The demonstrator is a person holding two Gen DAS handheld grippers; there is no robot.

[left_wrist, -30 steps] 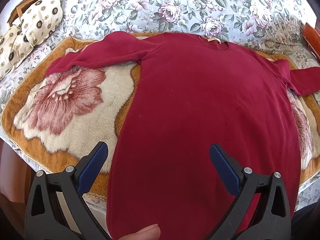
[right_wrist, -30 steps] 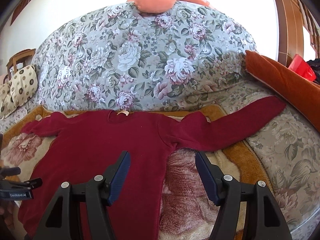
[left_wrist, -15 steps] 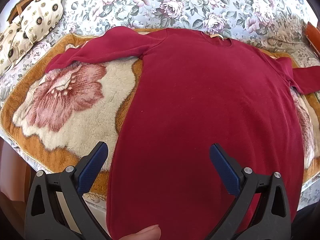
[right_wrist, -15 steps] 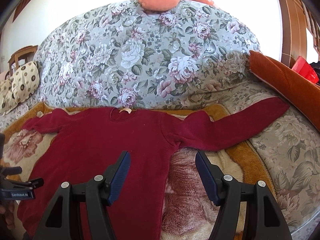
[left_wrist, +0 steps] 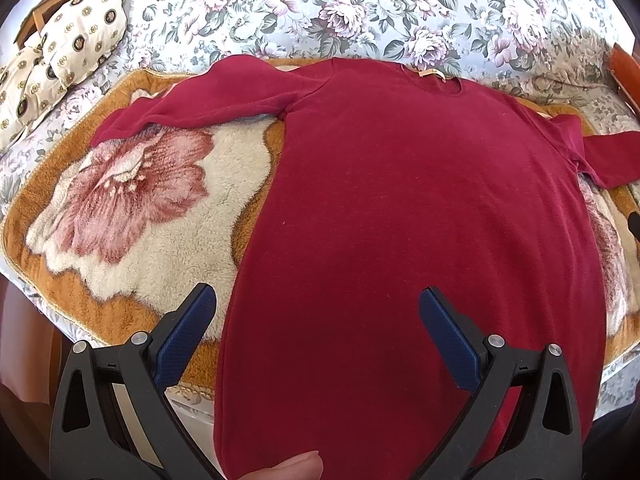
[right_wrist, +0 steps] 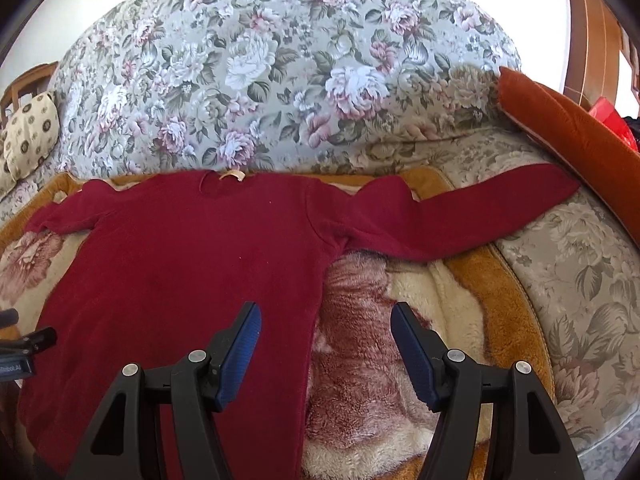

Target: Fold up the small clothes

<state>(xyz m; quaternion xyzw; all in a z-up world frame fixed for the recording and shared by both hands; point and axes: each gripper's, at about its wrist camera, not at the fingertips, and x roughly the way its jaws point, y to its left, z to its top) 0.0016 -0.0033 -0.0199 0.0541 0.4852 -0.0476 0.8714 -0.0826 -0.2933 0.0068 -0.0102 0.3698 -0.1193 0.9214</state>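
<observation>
A dark red long-sleeved garment (left_wrist: 400,220) lies flat and face down-length toward me on a plush blanket, neck label at the far end. Its left sleeve (left_wrist: 192,104) stretches out to the left; its right sleeve (right_wrist: 472,212) reaches toward the orange cushion. My left gripper (left_wrist: 318,304) hovers open over the garment's lower body, nothing between its blue pads. My right gripper (right_wrist: 326,320) is open too, above the garment's right side seam where cloth meets blanket. The garment (right_wrist: 192,272) fills the left half of the right wrist view.
The blanket (left_wrist: 132,208) with a pink flower and orange border covers a floral sofa (right_wrist: 280,72). A spotted cushion (left_wrist: 60,60) sits far left, an orange cushion (right_wrist: 568,120) at the right. A fingertip (left_wrist: 292,468) shows at the bottom edge. The left tool (right_wrist: 20,352) shows at the left.
Both grippers have dipped slightly and tilted down; the sofa back fills more of the right wrist view. The garment has not moved. Both stay open.
</observation>
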